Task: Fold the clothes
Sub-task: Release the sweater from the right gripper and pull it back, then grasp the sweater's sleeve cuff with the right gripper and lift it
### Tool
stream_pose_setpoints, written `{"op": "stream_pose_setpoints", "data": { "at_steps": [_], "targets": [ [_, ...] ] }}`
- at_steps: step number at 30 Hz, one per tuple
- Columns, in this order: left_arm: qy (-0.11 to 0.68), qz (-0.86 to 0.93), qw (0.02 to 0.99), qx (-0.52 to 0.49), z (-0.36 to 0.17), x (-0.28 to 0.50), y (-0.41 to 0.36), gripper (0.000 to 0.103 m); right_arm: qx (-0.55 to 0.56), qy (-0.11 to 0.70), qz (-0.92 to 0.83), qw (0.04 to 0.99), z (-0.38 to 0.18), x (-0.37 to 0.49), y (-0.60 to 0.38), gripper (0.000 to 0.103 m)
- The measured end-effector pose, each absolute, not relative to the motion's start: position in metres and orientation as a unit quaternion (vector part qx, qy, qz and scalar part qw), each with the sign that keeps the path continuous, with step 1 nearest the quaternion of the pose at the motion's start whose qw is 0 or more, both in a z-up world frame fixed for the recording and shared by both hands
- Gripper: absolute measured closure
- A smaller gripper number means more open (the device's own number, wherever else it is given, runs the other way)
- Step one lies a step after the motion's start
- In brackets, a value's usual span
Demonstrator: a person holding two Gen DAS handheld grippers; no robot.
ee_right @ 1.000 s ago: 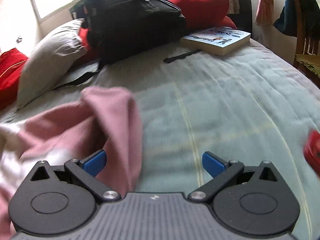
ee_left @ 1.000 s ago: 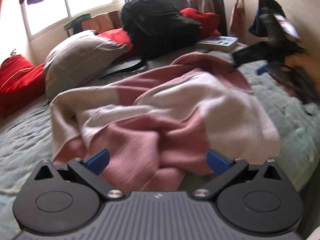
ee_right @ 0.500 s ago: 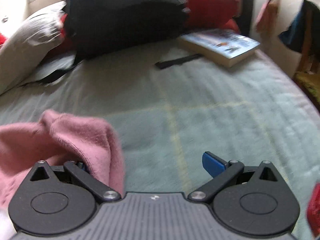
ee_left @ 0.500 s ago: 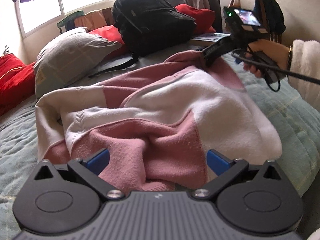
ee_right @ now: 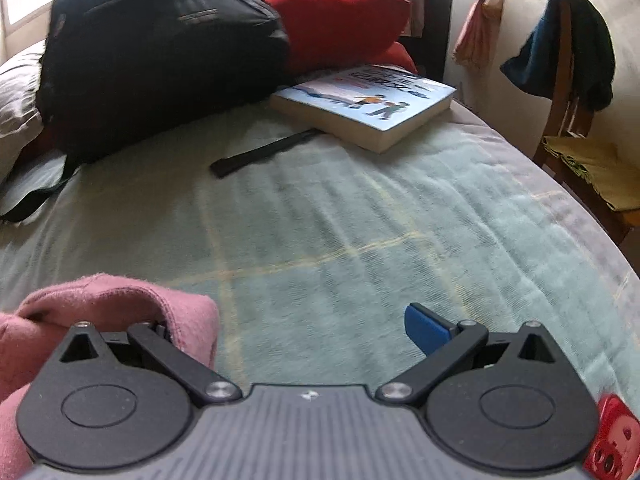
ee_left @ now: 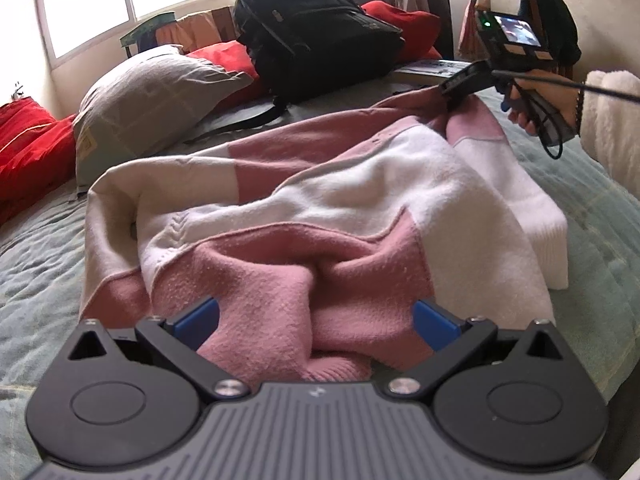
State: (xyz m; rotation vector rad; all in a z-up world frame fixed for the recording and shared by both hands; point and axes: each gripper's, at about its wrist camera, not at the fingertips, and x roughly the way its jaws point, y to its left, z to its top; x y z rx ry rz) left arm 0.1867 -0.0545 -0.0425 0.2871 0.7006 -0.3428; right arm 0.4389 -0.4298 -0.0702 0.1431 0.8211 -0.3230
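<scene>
A pink and white sweater (ee_left: 340, 200) lies crumpled on the green bedspread (ee_left: 36, 264). My left gripper (ee_left: 316, 320) is open at its near edge, with a pink fold bunched between the blue pads (ee_left: 196, 316). In the left wrist view my right gripper (ee_left: 464, 86), held by a hand (ee_left: 560, 100), sits at the sweater's far pink end. In the right wrist view that gripper (ee_right: 296, 328) is open. Pink cloth (ee_right: 120, 304) drapes over its left finger and hides it, while the right pad (ee_right: 424, 328) is bare.
At the head of the bed (ee_right: 360, 220) are a black backpack (ee_right: 160, 48), a book (ee_right: 368, 100), a black strap (ee_right: 264, 152), a grey pillow (ee_left: 152, 100) and red cushions (ee_left: 28, 148). A wooden chair (ee_right: 572, 120) with hung clothes stands at the right.
My right gripper has moved toward the book, carrying the pink end on its left finger. The sweater's far end is now stretched out. The left gripper has barely moved.
</scene>
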Motion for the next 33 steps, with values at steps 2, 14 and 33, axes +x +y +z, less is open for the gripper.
{"op": "stream_pose_setpoints", "data": {
  "at_steps": [2,14,33],
  "targets": [
    [0.342,-0.166,0.915,0.139,-0.044,0.188,-0.054,0.001,0.068,0.394,-0.170,0.901,-0.069,0.443,-0.440,0.000],
    [0.345,-0.170,0.913,0.138,-0.048,0.187,-0.059,0.001,0.142,0.429,-0.050,0.891,-0.056,0.411,-0.452,0.000],
    [0.342,-0.179,0.914,0.127,-0.046,0.151,-0.058,0.001,0.347,0.437,0.188,0.808,-0.090,0.214,-0.382,0.000]
  ]
}}
